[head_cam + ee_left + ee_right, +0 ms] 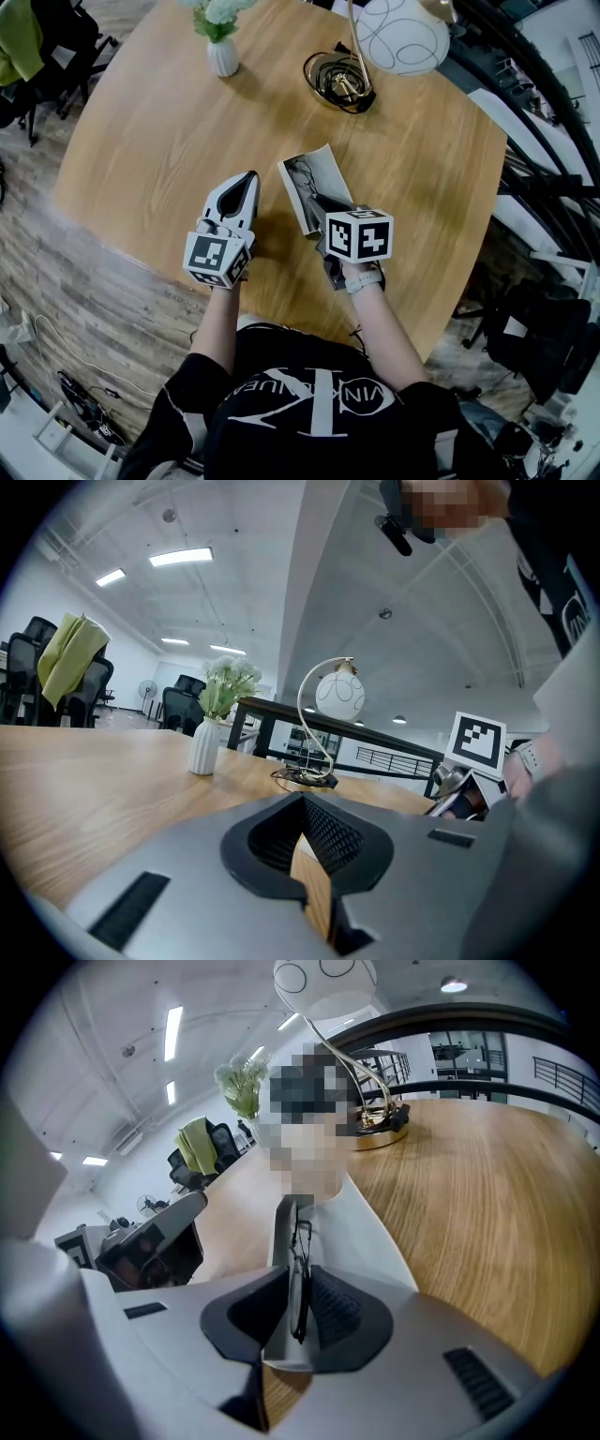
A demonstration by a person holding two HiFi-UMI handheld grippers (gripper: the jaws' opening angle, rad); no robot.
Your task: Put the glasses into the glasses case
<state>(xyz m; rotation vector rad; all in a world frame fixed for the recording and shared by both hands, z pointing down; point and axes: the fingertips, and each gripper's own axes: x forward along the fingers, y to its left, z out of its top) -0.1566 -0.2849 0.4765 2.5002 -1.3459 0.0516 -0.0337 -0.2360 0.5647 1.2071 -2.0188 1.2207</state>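
Note:
An open white glasses case (309, 173) lies on the wooden table (141, 141), a little right of its middle. Black thin-framed glasses (299, 1274) stand on edge inside the case (370, 1232). My right gripper (298, 1297) points down into the case, and its pads are shut on the glasses' lens and frame. In the head view the right gripper (314, 202) hides most of the glasses. My left gripper (250, 178) rests just left of the case. Its jaws are shut with nothing between them, and it is also seen in the left gripper (302, 803) view.
A white vase of flowers (222, 52) stands at the table's far side. A globe lamp (403, 33) with a brass base and coiled cable (342, 86) is at the far right. Office chairs (37, 47) stand beyond the left edge.

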